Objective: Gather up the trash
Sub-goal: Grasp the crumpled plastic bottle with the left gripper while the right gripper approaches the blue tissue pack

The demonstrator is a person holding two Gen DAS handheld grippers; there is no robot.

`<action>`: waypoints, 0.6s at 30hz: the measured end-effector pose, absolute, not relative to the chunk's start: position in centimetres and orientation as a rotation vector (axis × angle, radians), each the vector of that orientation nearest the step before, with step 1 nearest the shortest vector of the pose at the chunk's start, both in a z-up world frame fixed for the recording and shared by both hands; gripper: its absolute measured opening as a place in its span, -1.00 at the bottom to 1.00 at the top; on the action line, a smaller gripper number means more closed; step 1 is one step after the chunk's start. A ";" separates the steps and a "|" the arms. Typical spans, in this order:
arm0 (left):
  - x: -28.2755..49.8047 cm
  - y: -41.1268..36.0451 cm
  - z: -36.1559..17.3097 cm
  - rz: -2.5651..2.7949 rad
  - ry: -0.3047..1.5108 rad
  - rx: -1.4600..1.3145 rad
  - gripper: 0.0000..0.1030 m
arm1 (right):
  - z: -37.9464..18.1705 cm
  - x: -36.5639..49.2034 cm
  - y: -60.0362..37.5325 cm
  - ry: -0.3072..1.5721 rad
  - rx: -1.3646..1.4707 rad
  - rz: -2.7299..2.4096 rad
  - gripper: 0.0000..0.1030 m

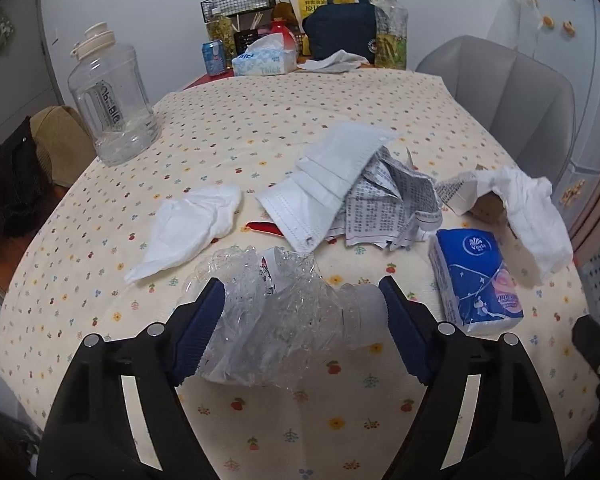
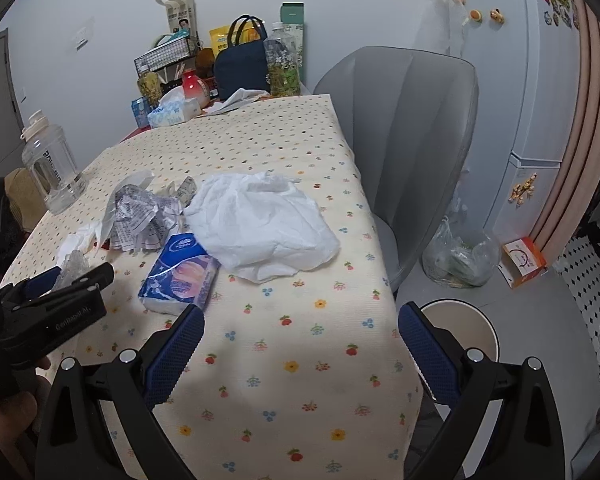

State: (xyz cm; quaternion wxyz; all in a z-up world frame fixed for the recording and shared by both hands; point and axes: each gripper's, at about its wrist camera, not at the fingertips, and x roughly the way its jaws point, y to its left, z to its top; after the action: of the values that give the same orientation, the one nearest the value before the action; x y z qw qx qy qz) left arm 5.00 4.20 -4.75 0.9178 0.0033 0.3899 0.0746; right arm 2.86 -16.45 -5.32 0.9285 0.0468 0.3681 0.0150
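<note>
A crushed clear plastic bottle lies on its side beside a white mask, crumpled printed paper and tissues.

Left gripper: two black plastic arms, each with a slot-shaped cut-out showing pale along its length, a round silver screw head at each pivot, and a dark blue fingertip pad with a fine ribbed texture. Right gripper: the same build, black arms with silver screws and navy dimpled pads. Seen from the right wrist view, the left unit's black side bears small pale lettering, too small to read surely.
</note>
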 end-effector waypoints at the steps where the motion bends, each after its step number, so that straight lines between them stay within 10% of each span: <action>1: 4.8 4.5 -4.7 0.154 0.796 0.002 0.51 | -5.3 2.9 -16.1 0.755 0.089 0.038 0.85; 18: 3.4 10.9 -3.4 0.272 0.721 -0.068 0.51 | -6.3 5.3 -9.2 0.797 0.023 0.183 0.85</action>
State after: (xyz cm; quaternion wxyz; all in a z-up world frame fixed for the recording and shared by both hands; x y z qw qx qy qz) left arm 3.35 10.87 -3.40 0.9261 -0.0330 0.3517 0.1327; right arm 5.25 -9.18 -6.33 0.9174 0.0113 0.3876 0.0891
